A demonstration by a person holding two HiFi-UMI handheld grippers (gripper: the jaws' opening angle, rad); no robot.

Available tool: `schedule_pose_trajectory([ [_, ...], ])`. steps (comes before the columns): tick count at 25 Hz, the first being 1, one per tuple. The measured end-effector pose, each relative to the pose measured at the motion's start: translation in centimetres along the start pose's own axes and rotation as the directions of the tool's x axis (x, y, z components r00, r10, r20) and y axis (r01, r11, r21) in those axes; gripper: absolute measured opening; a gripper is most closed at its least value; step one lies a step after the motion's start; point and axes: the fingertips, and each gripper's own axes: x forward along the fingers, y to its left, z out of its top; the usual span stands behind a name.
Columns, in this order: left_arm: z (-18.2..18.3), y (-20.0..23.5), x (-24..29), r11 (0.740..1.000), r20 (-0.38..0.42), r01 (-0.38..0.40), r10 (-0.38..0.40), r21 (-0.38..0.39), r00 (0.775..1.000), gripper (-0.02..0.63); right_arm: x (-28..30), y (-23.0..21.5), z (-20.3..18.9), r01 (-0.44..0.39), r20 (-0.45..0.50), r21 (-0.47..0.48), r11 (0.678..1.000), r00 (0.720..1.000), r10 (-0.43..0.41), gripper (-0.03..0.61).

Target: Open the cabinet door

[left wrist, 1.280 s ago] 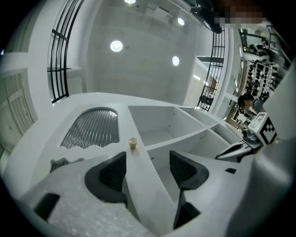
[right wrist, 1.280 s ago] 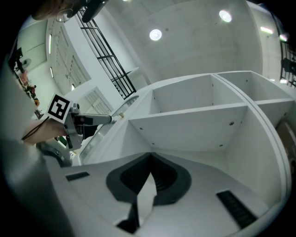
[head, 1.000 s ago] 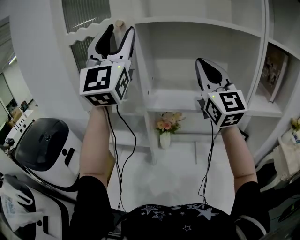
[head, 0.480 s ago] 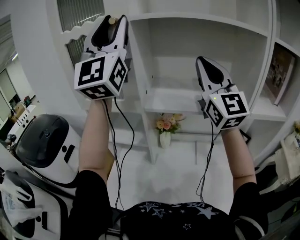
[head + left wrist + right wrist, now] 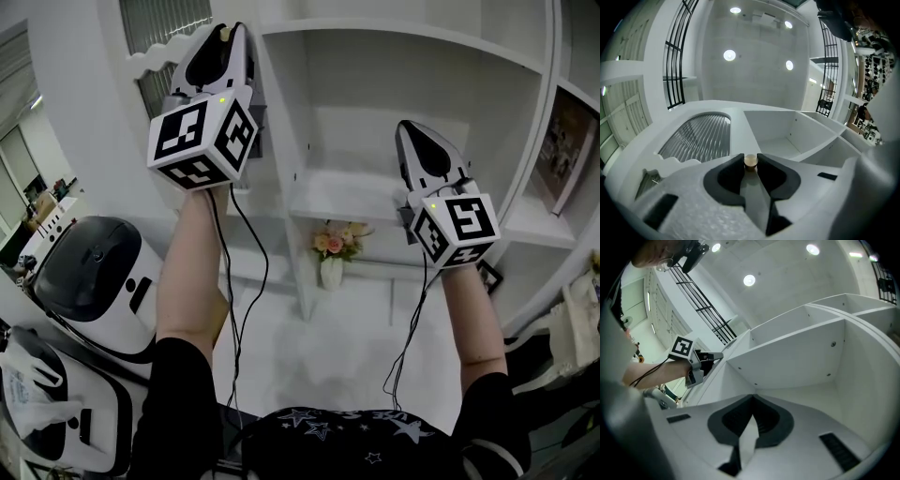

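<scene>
Left gripper (image 5: 750,156): fingers (image 5: 725,180) closing on the knob (image 5: 750,161) of the cabinet door (image 5: 701,138), 2 tips touching it, door at shelves' upper left. Right gripper (image 5: 752,398): fingers pressed together, empty, facing a shelf (image 5: 806,393).

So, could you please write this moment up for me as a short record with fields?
left gripper: raised, fingers closing
knob: between the left gripper's fingers
cabinet door: ribbed panel, looks closed
right gripper: fingers together, nothing between them, in front of the open shelves
lower shelf: vase of flowers
</scene>
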Motion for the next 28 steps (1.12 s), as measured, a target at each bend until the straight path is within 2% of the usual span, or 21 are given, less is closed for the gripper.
schedule_pose_trajectory([
  [3,0.6,0.3,-0.7,1.0,-0.019,0.012,-0.013,-0.025,1.0,0.091,-0.7,0.6,0.9,-0.011,-0.006,-0.019,1.0,1.0,0.011,0.006],
  [7,2.2,0.2,-1.9,0.994,0.004,0.057,-0.057,-0.092,0.998,0.091,-1.9,0.7,3.1,0.012,-0.006,-0.054,0.998,1.0,-0.013,0.006],
  [16,5.1,1.1,-5.1,0.956,0.042,0.176,-0.171,-0.235,0.984,0.089,-2.4,4.8,5.9,0.05,-0.012,-0.088,0.995,0.999,-0.051,0.006],
  [23,8.3,2.4,-7.7,0.901,0.088,0.285,-0.272,-0.325,0.958,0.089,-1.8,9.8,8.5,0.064,0.0,-0.1,0.993,0.998,-0.064,0.006],
  [28,9.8,3.3,-9.5,0.827,0.129,0.37,-0.349,-0.422,0.928,0.089,-2.1,12.9,9.2,0.097,-0.005,-0.085,0.992,0.995,-0.098,0.006],
])
